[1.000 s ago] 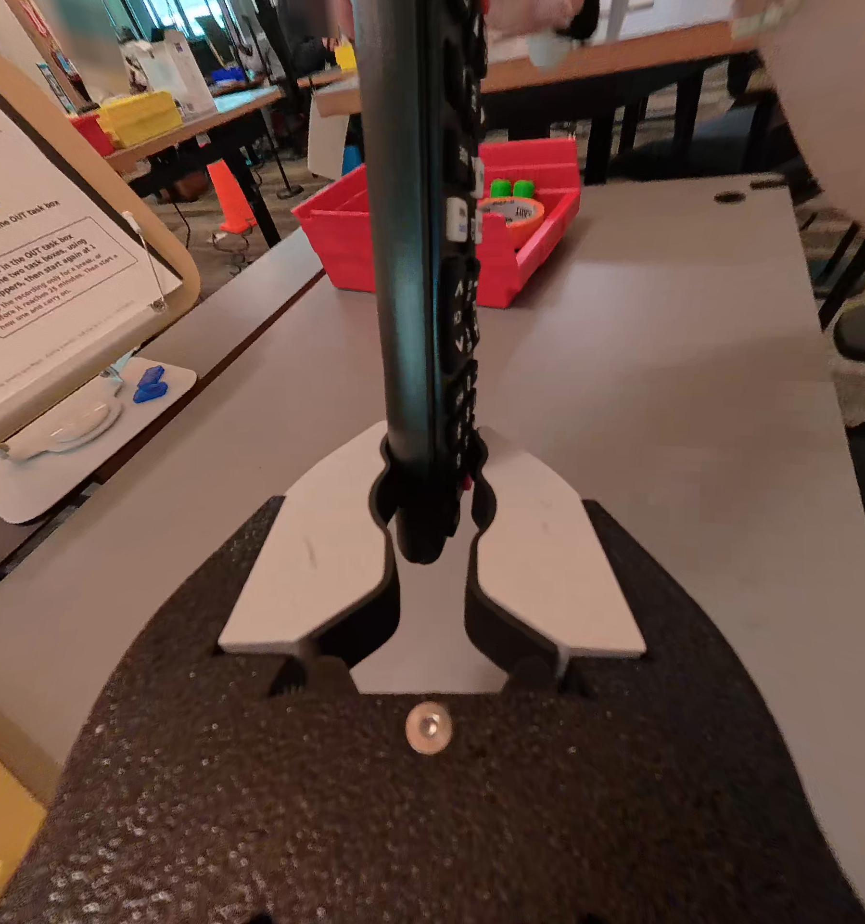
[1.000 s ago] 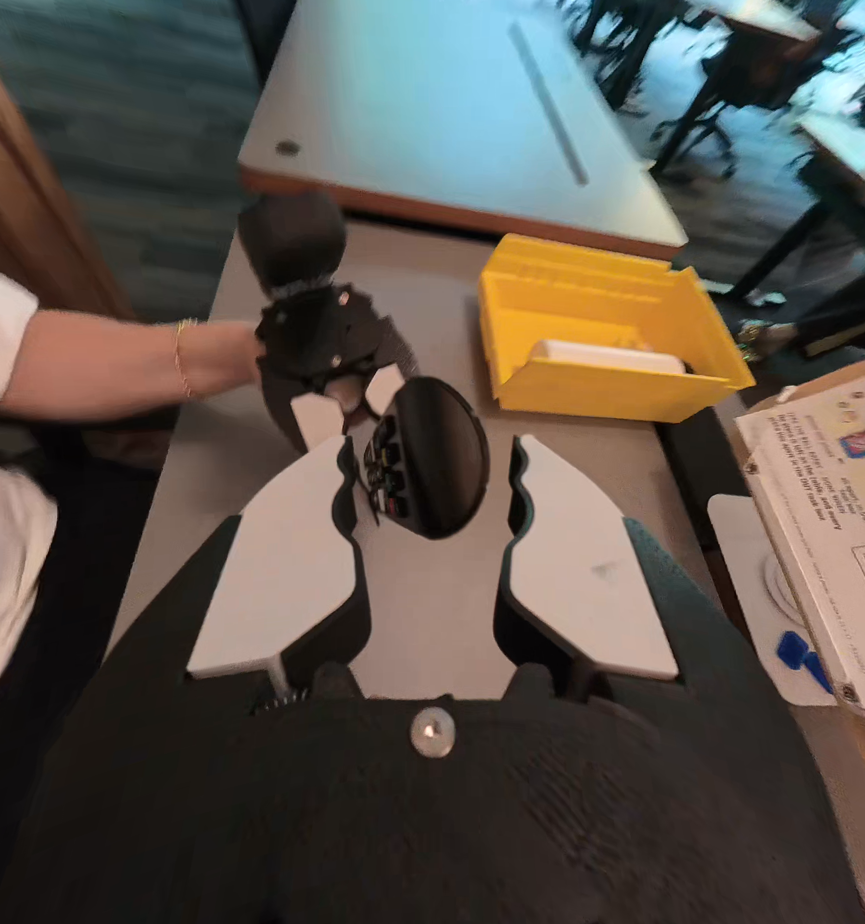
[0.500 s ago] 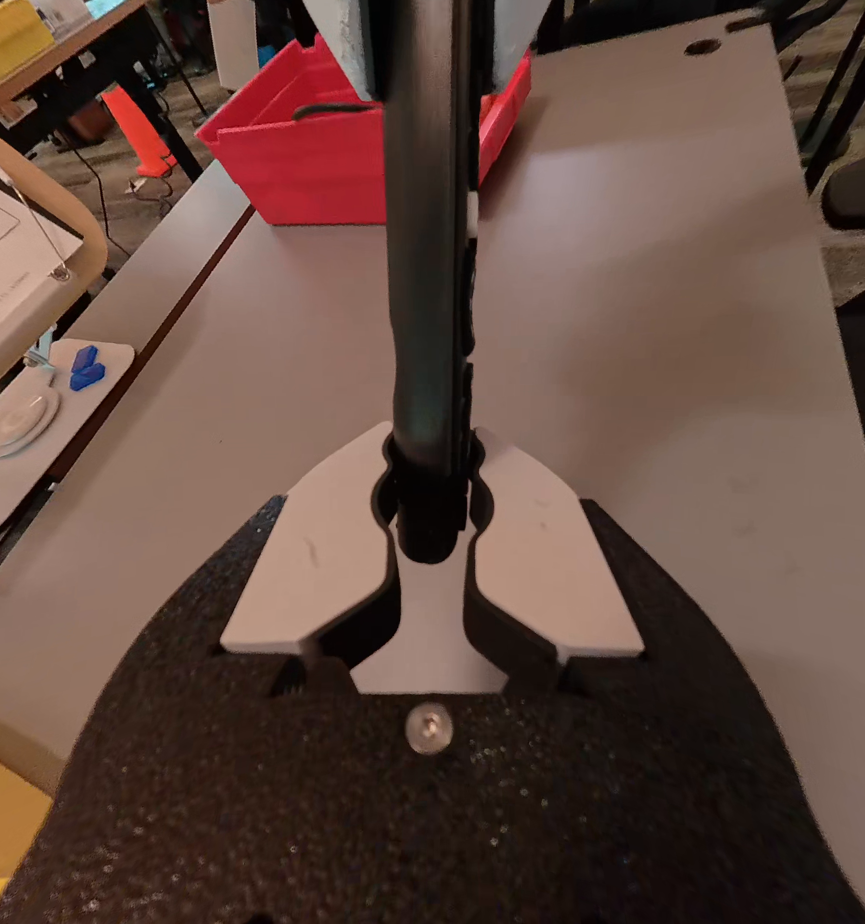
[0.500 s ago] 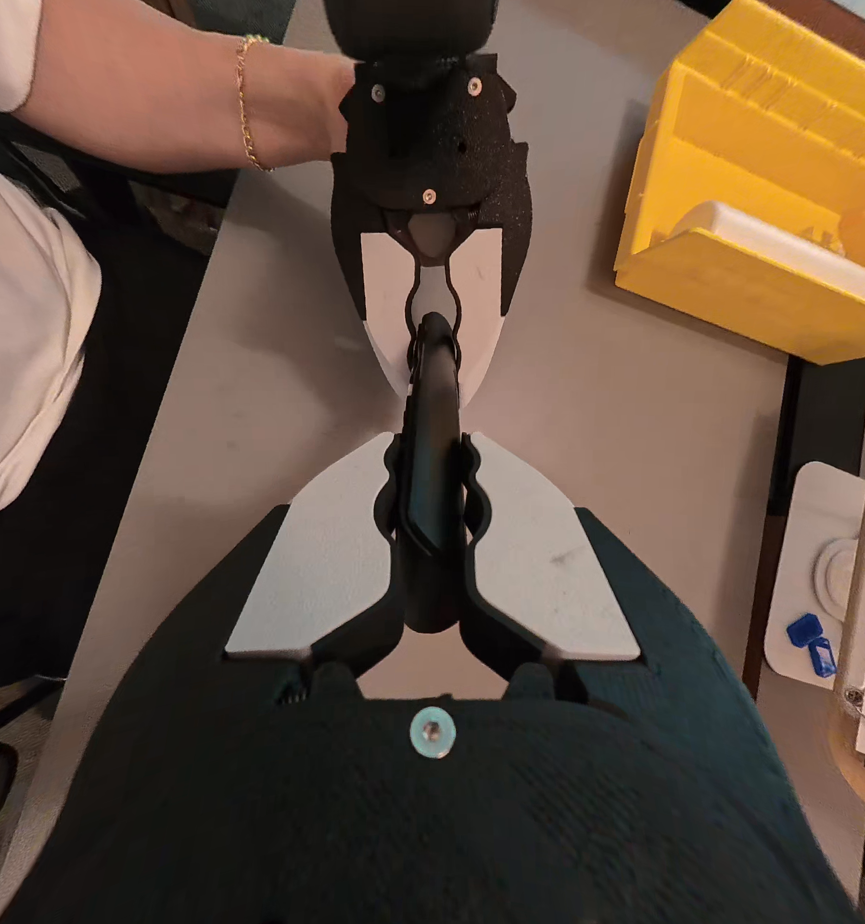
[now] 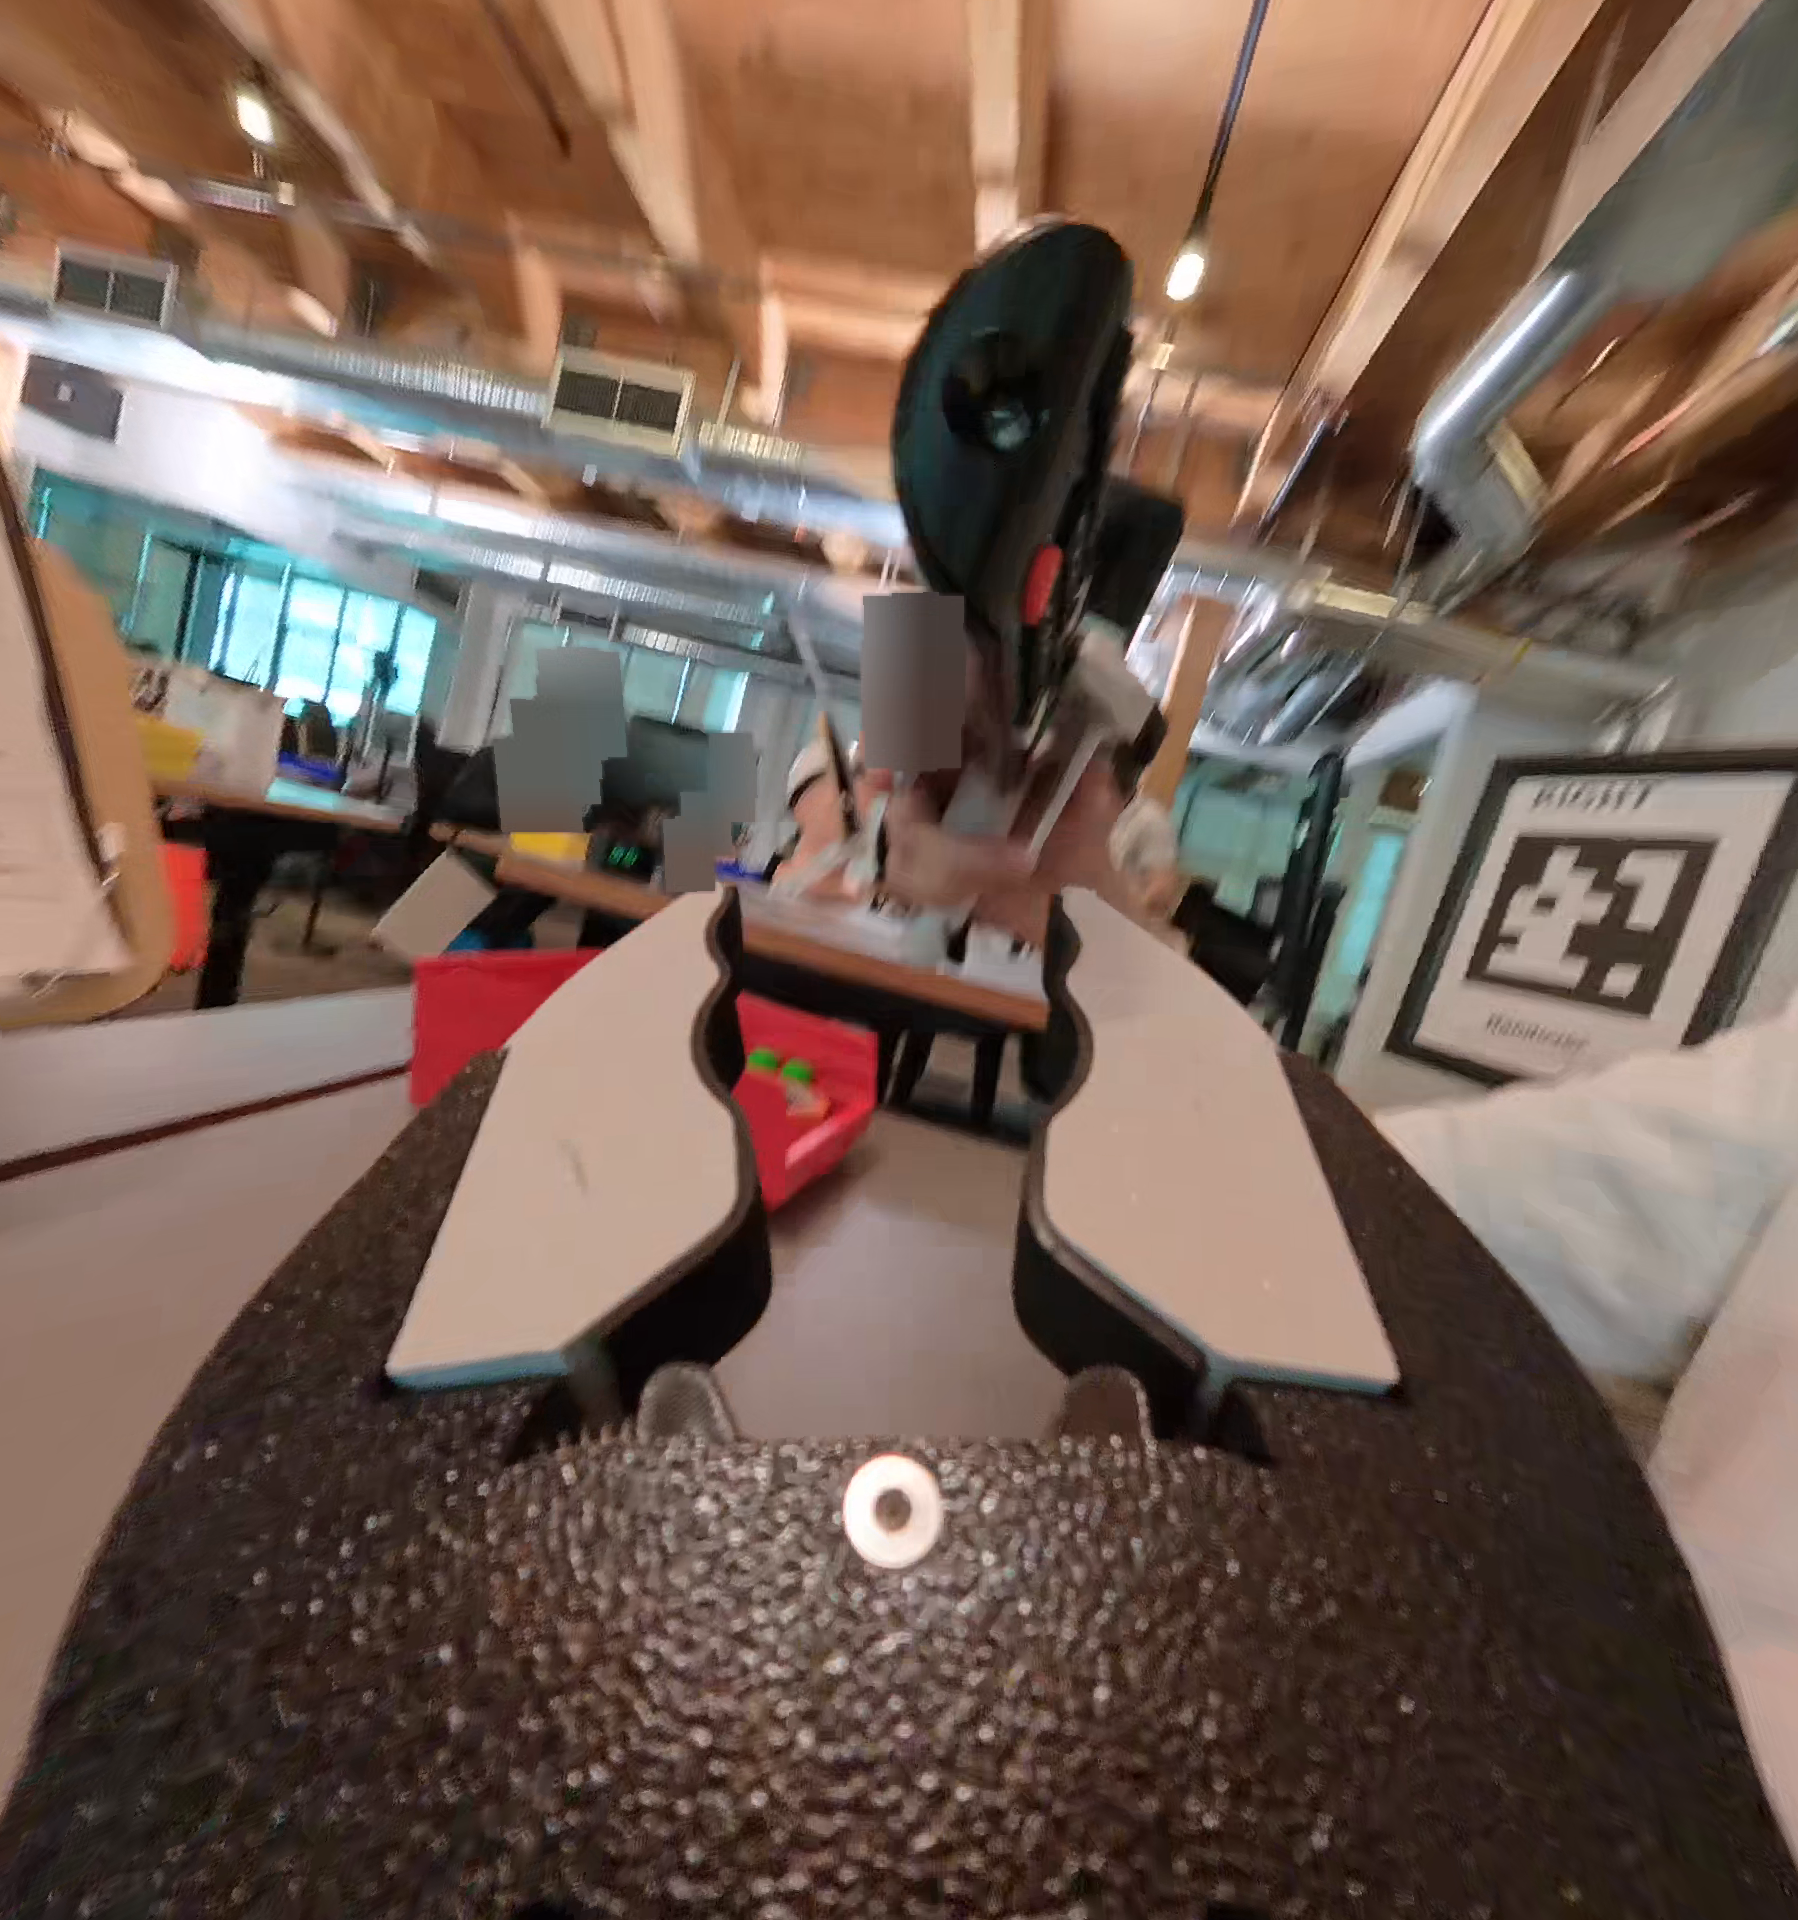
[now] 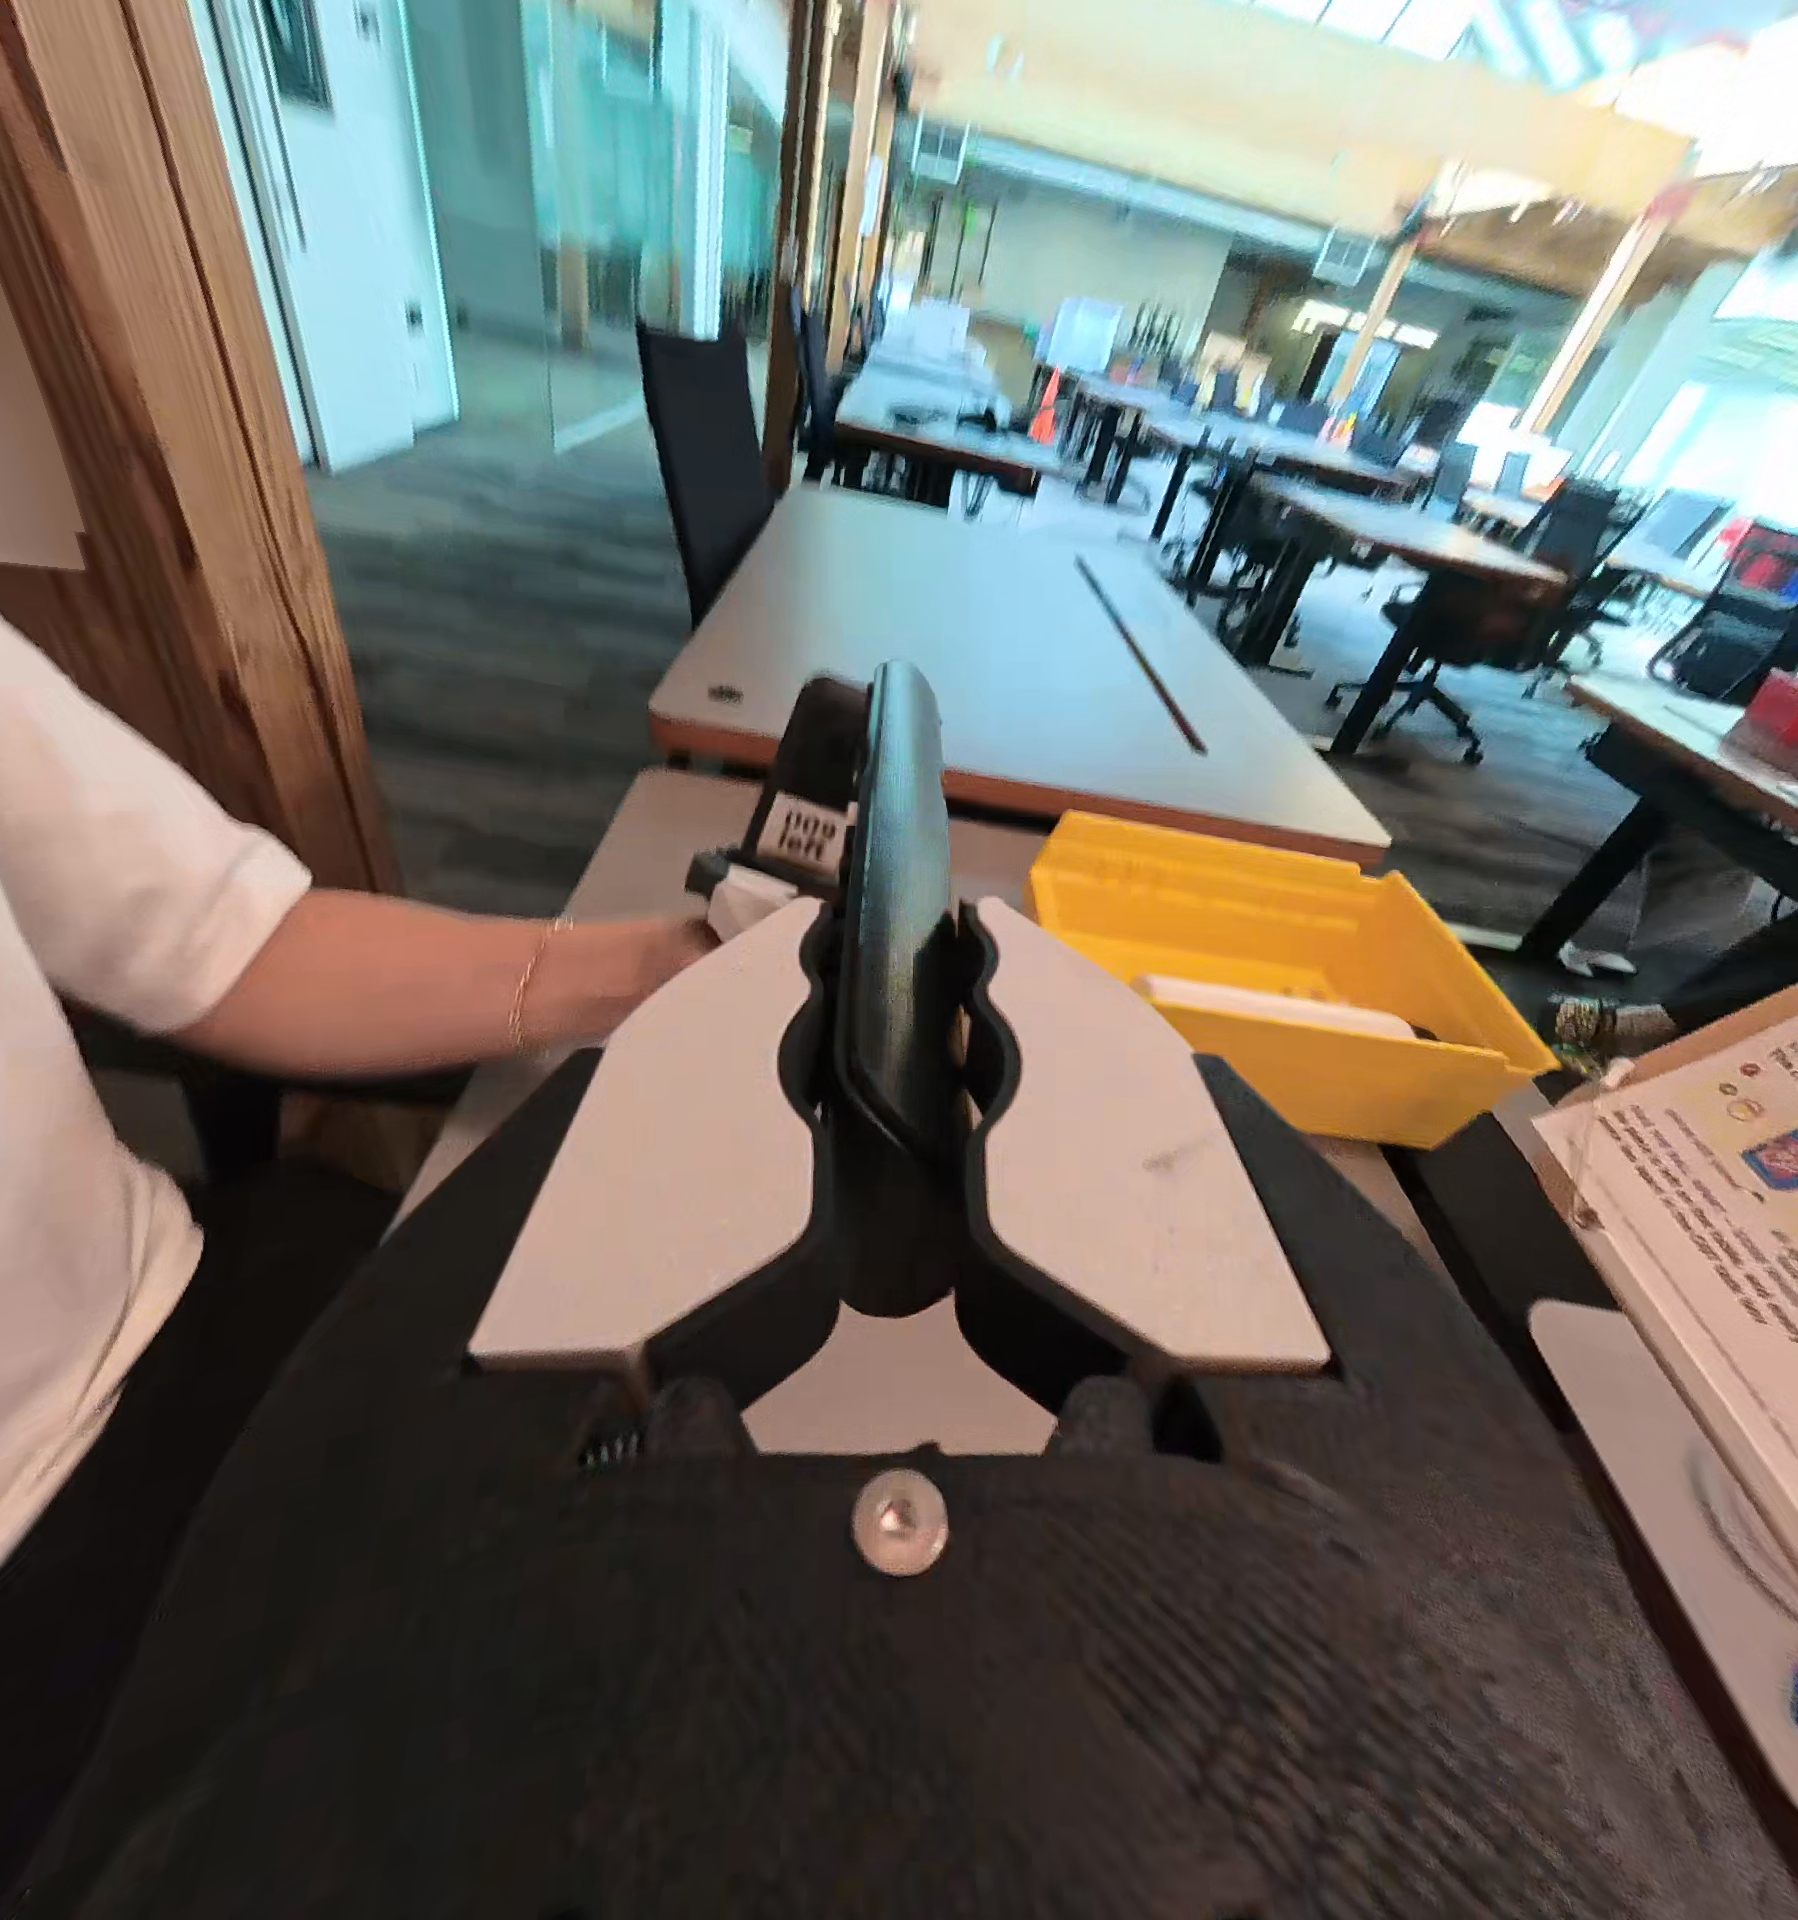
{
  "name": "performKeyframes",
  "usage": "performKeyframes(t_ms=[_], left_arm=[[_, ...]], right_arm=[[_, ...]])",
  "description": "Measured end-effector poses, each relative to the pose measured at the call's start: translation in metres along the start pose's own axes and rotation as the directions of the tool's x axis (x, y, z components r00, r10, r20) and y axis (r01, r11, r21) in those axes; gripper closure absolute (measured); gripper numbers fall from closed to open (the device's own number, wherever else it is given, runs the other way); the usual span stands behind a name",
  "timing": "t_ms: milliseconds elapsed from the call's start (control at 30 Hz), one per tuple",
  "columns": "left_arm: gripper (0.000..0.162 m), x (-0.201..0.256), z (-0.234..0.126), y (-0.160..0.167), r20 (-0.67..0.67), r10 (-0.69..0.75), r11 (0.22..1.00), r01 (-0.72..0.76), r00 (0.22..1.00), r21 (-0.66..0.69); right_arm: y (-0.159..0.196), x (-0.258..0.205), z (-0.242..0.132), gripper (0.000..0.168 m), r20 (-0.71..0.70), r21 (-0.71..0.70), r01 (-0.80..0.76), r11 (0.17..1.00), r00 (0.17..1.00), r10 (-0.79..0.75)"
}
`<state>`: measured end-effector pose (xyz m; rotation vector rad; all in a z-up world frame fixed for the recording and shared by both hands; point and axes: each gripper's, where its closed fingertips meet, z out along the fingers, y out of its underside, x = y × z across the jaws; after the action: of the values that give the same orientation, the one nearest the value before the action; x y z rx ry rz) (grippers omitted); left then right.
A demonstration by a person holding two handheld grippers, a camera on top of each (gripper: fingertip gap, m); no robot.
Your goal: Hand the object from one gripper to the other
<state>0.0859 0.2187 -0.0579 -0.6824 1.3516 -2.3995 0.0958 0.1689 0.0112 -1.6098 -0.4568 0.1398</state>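
- Grey table (image 6: pixel 666 821) running away from the right gripper; yellow bin (image 6: pixel 1279 1029) sitting near its right edge, paper sheet on a board (image 6: pixel 1726 1195) crowding the near right; bare tabletop lying between bin and gripper.
- Right gripper (image 6: pixel 895 925) pinching a black remote (image 6: pixel 900 935) between its white fingers (image 6: pixel 697 1122), remote standing on edge, pointing far.
- Left gripper (image 5: pixel 890 935) standing spread wide, nothing between its fingers (image 5: pixel 604 1153), touching nothing.
- Left wrist view showing the remote (image 5: pixel 1009 416) up above and beyond, well apart from the left gripper; red bin (image 5: pixel 812 1101) with green-capped items sitting far on the table.
- Right wrist view alone showing the person's forearm (image 6: pixel 427 987) with bracelet reaching in from the left, and the left gripper's body partly hidden behind the remote.
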Motion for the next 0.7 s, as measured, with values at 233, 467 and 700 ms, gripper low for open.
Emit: performKeyframes(t_ms=[233, 467, 700], left_arm=[[0.118, 0.012, 0.015, -0.009, 0.008, -0.014, 0.991, 0.012, 1.000, 0.132], [0.142, 0.006, 0.010, -0.004, -0.010, -0.034, 0.994, 0.035, 0.999, 0.107], [0.142, -0.014, 0.005, 0.028, 0.180, 0.225, 0.921, -0.148, 0.958, -0.361]], right_arm=[[0.025, -0.008, 0.031, 0.147, -0.076, 0.223, -0.137, 0.965, 0.985, 0.157], [0.053, -0.006, 0.039, 0.147, -0.073, 0.262, -0.274, 0.925, 0.950, 0.302], [0.058, 0.009, 0.018, 0.134, -0.254, 0.052, -0.102, 0.993, 0.961, 0.112]])
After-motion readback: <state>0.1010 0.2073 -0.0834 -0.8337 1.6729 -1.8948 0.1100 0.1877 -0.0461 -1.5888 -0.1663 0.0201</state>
